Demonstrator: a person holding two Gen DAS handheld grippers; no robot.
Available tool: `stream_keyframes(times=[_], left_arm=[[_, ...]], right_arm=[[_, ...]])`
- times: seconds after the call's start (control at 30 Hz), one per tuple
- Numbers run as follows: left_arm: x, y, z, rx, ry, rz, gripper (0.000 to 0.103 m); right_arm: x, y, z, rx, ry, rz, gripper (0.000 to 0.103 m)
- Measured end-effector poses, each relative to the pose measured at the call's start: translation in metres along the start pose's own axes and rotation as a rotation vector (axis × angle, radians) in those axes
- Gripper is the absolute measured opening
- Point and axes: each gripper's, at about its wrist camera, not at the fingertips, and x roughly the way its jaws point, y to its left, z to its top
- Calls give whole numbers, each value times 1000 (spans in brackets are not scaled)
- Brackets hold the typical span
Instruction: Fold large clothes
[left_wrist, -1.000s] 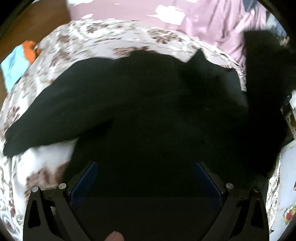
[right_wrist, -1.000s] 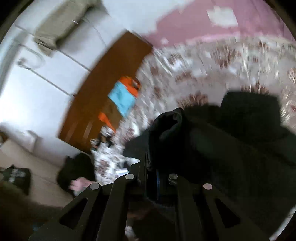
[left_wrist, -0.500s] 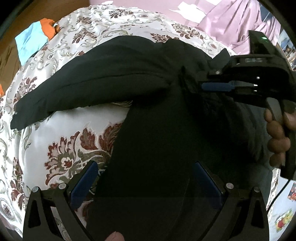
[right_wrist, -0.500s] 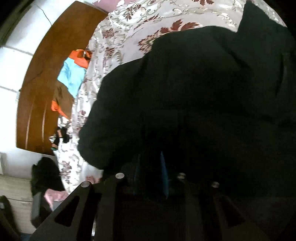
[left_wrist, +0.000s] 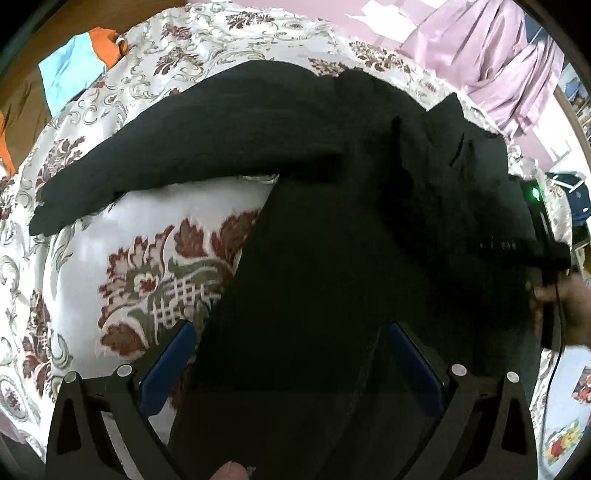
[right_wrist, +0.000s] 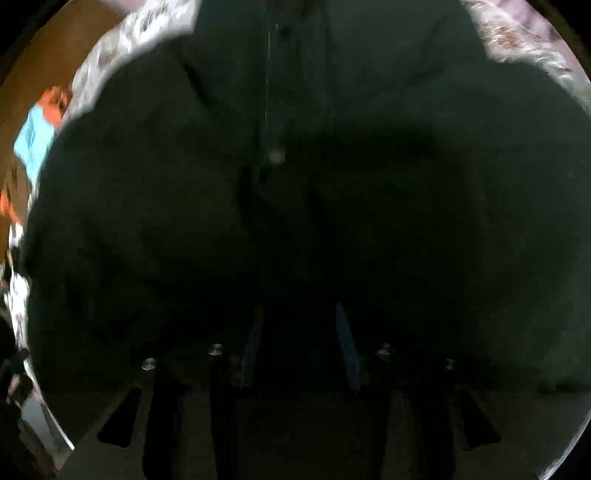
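Coat (left_wrist: 332, 229), black and buttoned, sprawls across the floral bedspread (left_wrist: 92, 266); left gripper (left_wrist: 291, 354) hangs spread wide over its hem, right gripper (right_wrist: 295, 347) opening directly above the cloth.

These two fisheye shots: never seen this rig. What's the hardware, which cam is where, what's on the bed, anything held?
There is no robot arm. A person holds a two-finger tool in each hand, and each tool carries a camera that looks forward along its fingers.

Left wrist view: the left tool is at the bottom edge, jaws wide apart, holding nothing. Under it a black garment lies on a floral bedspread, with one sleeve stretched out to the left. At the right edge, the right tool shows, with the person's hand on its grip.

Right wrist view: dark and blurred. The right tool points down very close to the same garment. Its jaws are opening; dark cloth sits between them, but the pads do not press on it.
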Motion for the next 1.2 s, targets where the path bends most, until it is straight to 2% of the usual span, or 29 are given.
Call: stream_keyframes(times=[0.03, 0.1, 0.13, 0.17, 0.23, 0.3, 0.33, 0.4, 0.47, 0.57, 0.67, 0.8, 0.9, 1.07, 1.13, 1.2], left_arm=[[-2, -2, -2, 1, 1, 3, 103], [-4, -4, -4, -4, 6, 3, 103], [-6, -7, -5, -7, 8, 2, 103], [-9, -9, -5, -6, 4, 0, 103], [-16, -13, -5, 0, -8, -3, 103], [-21, -14, -5, 1, -20, -7, 103], [-24, -13, -5, -4, -24, -11, 103], [-24, -9, -6, -16, -23, -14, 103], [-23, -2, -7, -24, -15, -8, 103], [-24, 8, -8, -34, -14, 0, 103], [-26, 19, -10, -42, -15, 12, 103], [-31, 39, -9, -77, -24, 30, 103], [-36, 63, -6, -120, -31, 44, 103], [-42, 101, -6, -150, -30, 80, 103], [-44, 116, -9, -159, -30, 92, 103], [-43, 130, -13, -173, -20, 101, 103]], right_arm=[[6, 2, 6, -22, 16, -8, 37], [11, 9, 12, -47, 28, -21, 45], [14, 14, 12, -60, 35, -26, 56], [16, 20, 11, -84, 31, -21, 73], [19, 31, 6, -133, 31, -4, 93], [15, 44, 4, -172, 23, -34, 94], [3, 47, 0, -155, -28, -29, 93], [-33, 47, -14, -97, -193, 49, 94], [-57, 43, -34, -40, -287, 118, 94], [-73, 36, -58, 29, -324, 188, 94], [-77, 26, -70, 51, -338, 185, 94], [-63, 26, -71, 52, -283, 122, 95], [-58, 30, -65, 46, -278, -57, 95], [-32, 35, -22, 65, -254, -243, 95], [-17, 38, -8, 53, -245, -290, 95], [-1, 41, 0, 54, -225, -299, 96]])
